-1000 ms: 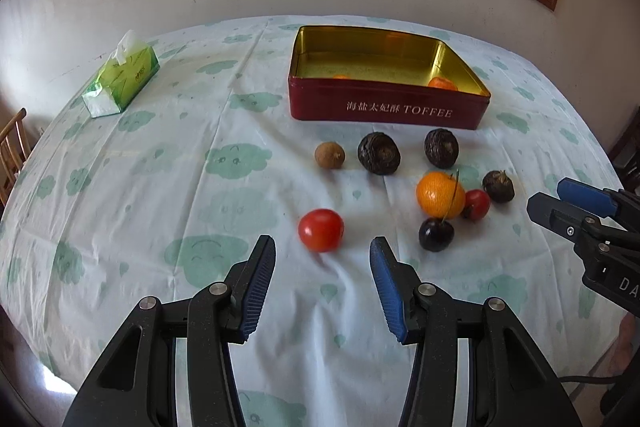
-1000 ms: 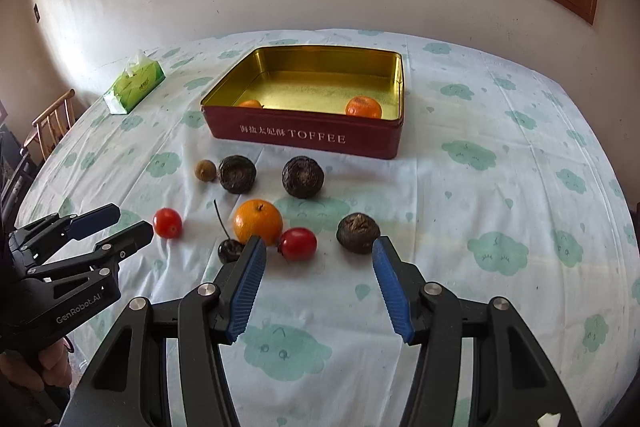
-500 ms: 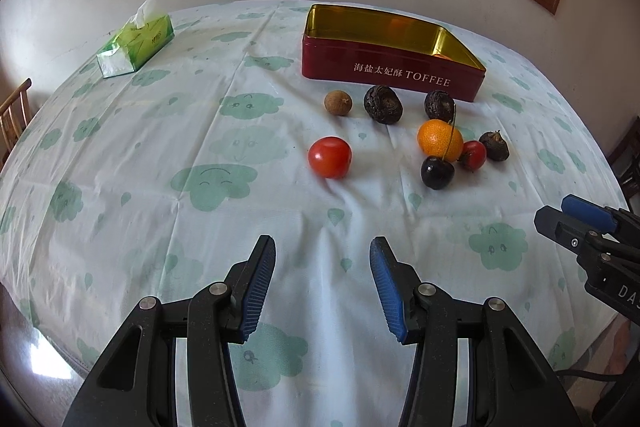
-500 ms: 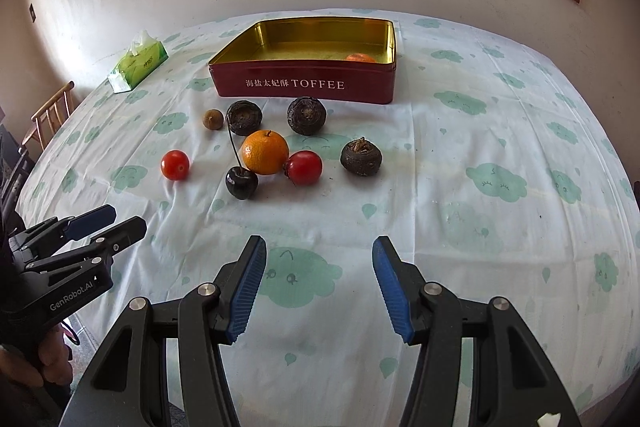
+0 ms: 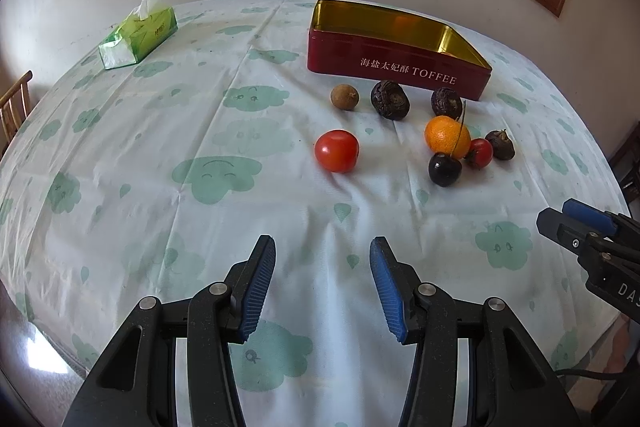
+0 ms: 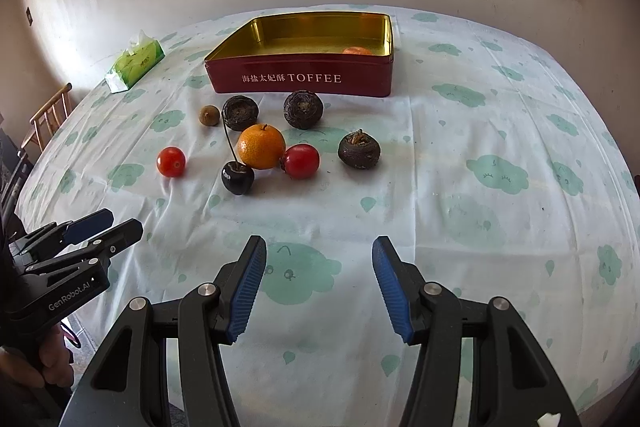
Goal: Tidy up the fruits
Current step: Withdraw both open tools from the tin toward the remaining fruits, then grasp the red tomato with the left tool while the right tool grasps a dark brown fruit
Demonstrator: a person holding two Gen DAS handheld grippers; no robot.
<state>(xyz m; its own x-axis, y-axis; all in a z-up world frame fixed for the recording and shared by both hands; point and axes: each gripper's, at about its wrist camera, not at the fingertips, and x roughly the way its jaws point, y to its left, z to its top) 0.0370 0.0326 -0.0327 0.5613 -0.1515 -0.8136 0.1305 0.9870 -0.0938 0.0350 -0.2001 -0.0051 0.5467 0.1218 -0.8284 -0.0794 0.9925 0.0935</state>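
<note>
Hovering apart: left tool [image 5: 322, 253], right tool [image 6: 318, 251], both parted, empty.

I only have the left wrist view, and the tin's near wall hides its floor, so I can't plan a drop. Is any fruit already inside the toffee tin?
Observer: Yes. The right wrist view shows one mandarin on the floor of the toffee tin, near its far right corner. The near strip of the floor is hidden there too.
Operator: And the right gripper? I only see its tips side-on.
Observer: It is open, with nothing but tablecloth between its pads.
Operator: Who is holding my left gripper?
Observer: A hand is wrapped around its handle at the lower left of the right wrist view.
</note>
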